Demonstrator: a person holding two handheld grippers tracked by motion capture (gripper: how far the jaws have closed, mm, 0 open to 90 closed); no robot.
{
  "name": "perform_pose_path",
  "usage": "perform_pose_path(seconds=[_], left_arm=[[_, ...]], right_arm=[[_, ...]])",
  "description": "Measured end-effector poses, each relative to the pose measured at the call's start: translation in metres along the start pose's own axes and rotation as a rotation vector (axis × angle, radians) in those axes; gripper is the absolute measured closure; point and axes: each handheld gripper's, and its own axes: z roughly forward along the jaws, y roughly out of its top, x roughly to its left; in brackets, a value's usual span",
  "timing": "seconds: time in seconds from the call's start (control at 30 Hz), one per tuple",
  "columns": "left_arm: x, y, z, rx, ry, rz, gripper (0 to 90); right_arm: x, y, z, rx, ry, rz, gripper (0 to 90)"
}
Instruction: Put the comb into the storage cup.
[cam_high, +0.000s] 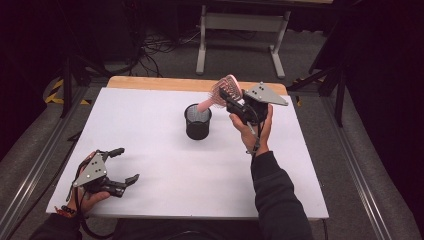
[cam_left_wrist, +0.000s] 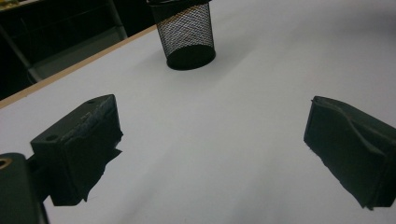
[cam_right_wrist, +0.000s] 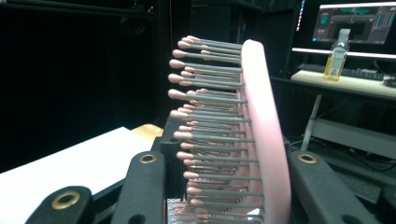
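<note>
A pink hairbrush (cam_high: 226, 89) hangs tilted over the table, and my right gripper (cam_high: 227, 97) is shut on its head. Its handle slants down to the left, and the lower end sits at the mouth of a black mesh cup (cam_high: 198, 121) in the middle of the white table (cam_high: 150, 115). In the right gripper view the hairbrush (cam_right_wrist: 261, 126) stands between the two jaws, bristles facing left. My left gripper (cam_high: 126, 165) rests open near the front left of the table with nothing between its jaws. The left gripper view shows the mesh cup (cam_left_wrist: 186, 35) farther off.
The table's far edge is bare wood (cam_high: 165, 83). Beyond it stand a white desk frame (cam_high: 240, 30) and cables on the floor. A bottle (cam_right_wrist: 336, 56) and a lit monitor (cam_right_wrist: 359, 21) sit on a desk in the background.
</note>
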Motion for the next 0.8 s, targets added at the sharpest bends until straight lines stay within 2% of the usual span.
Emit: perform_pose_path(seconds=[0.03, 0.2, 0.3, 0.57, 0.73, 0.8], left_arm=[[0.001, 0.0, 0.0, 0.003, 0.004, 0.007, 4.8], [0.0, 0.001, 0.0, -0.012, 0.0, -0.013, 4.8], [-0.001, 0.002, 0.0, 0.003, -0.005, 0.011, 5.3], [-0.002, 0.002, 0.001, -0.003, -0.009, 0.006, 5.6], [-0.002, 0.003, 0.001, -0.002, -0.014, 0.005, 5.6], [-0.003, 0.003, 0.0, -0.007, -0.018, -0.012, 5.6]], right_arm=[[0.0, -0.001, 0.002, 0.004, -0.002, -0.004, 63.2], [0.001, -0.005, 0.01, 0.02, -0.007, 0.003, 63.2], [0.002, -0.008, 0.014, 0.027, -0.002, 0.011, 63.3], [0.005, -0.02, 0.029, 0.068, 0.003, 0.023, 63.2], [0.007, -0.025, 0.035, 0.083, 0.014, 0.015, 63.2], [0.009, -0.026, 0.037, 0.091, 0.015, 0.012, 63.2]])
